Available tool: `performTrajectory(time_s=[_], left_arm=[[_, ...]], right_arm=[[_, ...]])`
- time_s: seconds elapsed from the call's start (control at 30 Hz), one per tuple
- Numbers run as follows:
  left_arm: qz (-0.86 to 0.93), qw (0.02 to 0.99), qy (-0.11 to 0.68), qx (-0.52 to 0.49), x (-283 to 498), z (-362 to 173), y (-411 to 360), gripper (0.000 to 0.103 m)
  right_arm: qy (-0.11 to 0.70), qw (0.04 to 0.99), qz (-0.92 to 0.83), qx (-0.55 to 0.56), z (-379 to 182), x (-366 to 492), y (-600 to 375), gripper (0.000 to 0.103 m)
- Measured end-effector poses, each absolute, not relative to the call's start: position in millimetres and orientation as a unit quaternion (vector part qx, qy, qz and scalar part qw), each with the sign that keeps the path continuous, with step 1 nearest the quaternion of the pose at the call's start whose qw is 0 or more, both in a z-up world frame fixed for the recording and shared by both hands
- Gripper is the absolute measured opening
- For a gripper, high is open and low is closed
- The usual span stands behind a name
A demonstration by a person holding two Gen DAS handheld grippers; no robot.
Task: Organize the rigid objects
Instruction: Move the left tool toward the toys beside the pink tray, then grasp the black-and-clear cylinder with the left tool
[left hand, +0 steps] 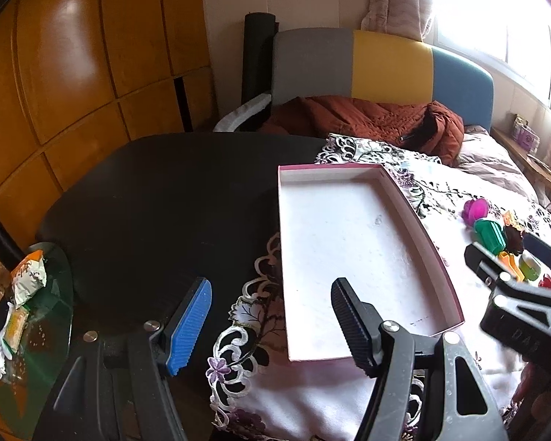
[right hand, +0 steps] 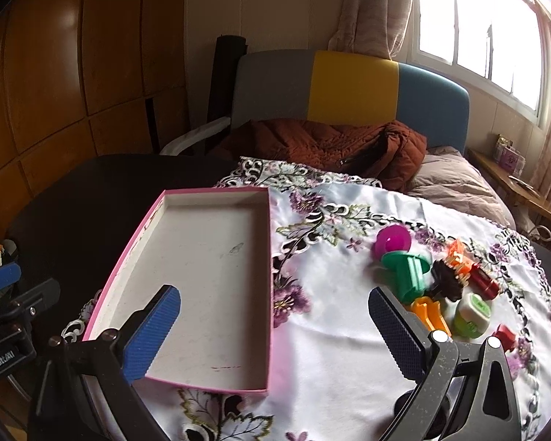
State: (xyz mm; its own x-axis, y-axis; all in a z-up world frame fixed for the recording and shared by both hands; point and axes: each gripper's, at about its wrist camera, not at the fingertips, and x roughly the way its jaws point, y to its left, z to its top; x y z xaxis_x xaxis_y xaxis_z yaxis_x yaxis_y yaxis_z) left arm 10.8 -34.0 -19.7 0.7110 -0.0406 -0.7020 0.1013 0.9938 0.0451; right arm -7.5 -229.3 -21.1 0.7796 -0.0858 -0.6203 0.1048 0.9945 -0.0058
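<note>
Left wrist view: left gripper (left hand: 272, 325) w/ fingers apart, holding nothing, over the near edge of the shallow pink-rimmed white cardboard box (left hand: 352, 257). Box is empty, sits on the white floral embroidered cloth (left hand: 312, 397) over the dark bench (left hand: 158, 198). Small plastic toys bunch near the bench's right edge, beside the box; green flanged plastic piece (left hand: 490, 235) clearest.

Right wrist view: right gripper (right hand: 275, 330) w/ fingers apart, empty, hovering btwn box (right hand: 202, 275) and the pile: green piece (right hand: 407, 268), magenta round cap (right hand: 393, 240), orange forked plastic piece (right hand: 429, 312), pale green squarish pot (right hand: 472, 314), dark red cylinder (right hand: 485, 281). All look light, stiff, smooth, prob slippery. Green piece: pinch across its ribbed stem, below the flange.
</note>
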Motion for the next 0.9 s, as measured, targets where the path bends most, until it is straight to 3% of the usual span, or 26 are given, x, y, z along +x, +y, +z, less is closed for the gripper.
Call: performTrajectory(time_s=[0.57, 0.9], left_arm=[[-0.175, 0.910, 0.376, 0.017, 7.5, -16.1, -67.4, 0.069], [-0.245, 0.888, 0.386, 0.045, 7.3, -23.4, -108.5, 0.069]], right_arm=[[0.301, 0.945, -0.118, 0.041, 6.9, -17.8, -332.2, 0.103], [0.309, 0.922, -0.189, 0.133, -4.7, -37.6, -440.4, 0.103]])
